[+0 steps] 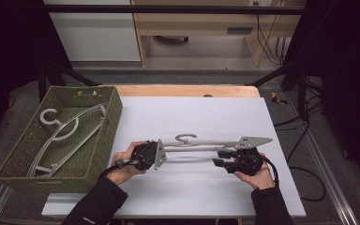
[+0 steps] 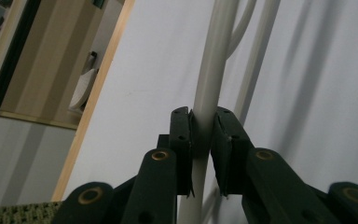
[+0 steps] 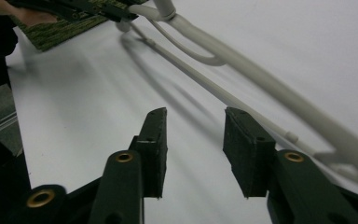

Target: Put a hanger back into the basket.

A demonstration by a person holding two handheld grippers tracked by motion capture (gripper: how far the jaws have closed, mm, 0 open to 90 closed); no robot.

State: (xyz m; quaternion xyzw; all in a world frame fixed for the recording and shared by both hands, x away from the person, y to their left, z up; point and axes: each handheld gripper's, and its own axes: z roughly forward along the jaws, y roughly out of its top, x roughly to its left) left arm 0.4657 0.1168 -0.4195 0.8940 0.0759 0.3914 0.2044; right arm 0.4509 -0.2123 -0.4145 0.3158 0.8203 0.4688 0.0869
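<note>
The left hand-held gripper was clamped on the pale grey, thin-barred plastic clothes hanger, its two black jaws pressed against either side of one round bar. In the high view that same left hand-held gripper sat at the left end of the hanger, gripped by the person's left hand.

The right hand-held gripper stood with its jaws apart and nothing between them; the hanger's bars ran past just to one side of it, above the white surface. In the high view the right hand-held gripper lay by the hanger's right end, just below its bars, with the person's right hand behind it.

The hanger stretched crosswise between the two grippers over the middle of the white board worktop, hook pointing away from the person. Whether its far end touched the board I could not tell.

Off to the left, partly over the worktop's edge, stood a rectangular olive-green woven basket. Inside it lay a second pale grey hanger, slanted from corner to corner.
</note>
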